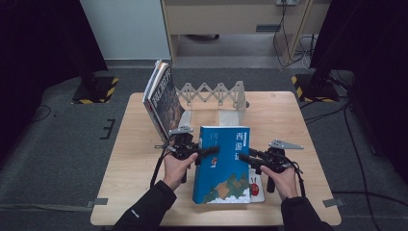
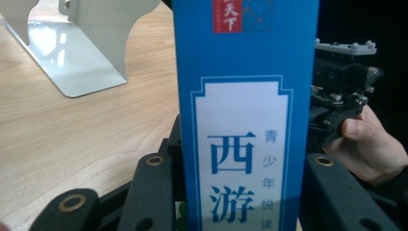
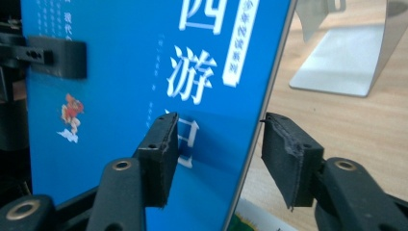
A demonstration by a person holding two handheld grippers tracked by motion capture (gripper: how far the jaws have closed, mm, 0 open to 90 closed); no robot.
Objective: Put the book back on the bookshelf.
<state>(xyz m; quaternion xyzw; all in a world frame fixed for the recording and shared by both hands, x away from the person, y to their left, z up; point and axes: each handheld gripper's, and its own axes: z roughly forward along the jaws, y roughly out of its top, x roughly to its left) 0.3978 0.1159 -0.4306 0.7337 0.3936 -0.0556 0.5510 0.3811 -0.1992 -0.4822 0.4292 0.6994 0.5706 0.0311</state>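
The blue book [image 1: 223, 163] stands tilted near the table's [image 1: 120, 159] front edge, my left claw [image 1: 204, 151] clamped across its spine, my right claw [image 1: 248, 159] loosely straddling its fore-edge, pads apart.

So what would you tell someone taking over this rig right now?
Left tongs: clamped across the blue book, holding it tilted up over the table.
Right tongs: open, straddling the book's edge, far pad off it.
Rack behind: books lean at one end; a flat book lies under the blue one.
Done: blue book picked up.
Left: probably standing it in the rack.
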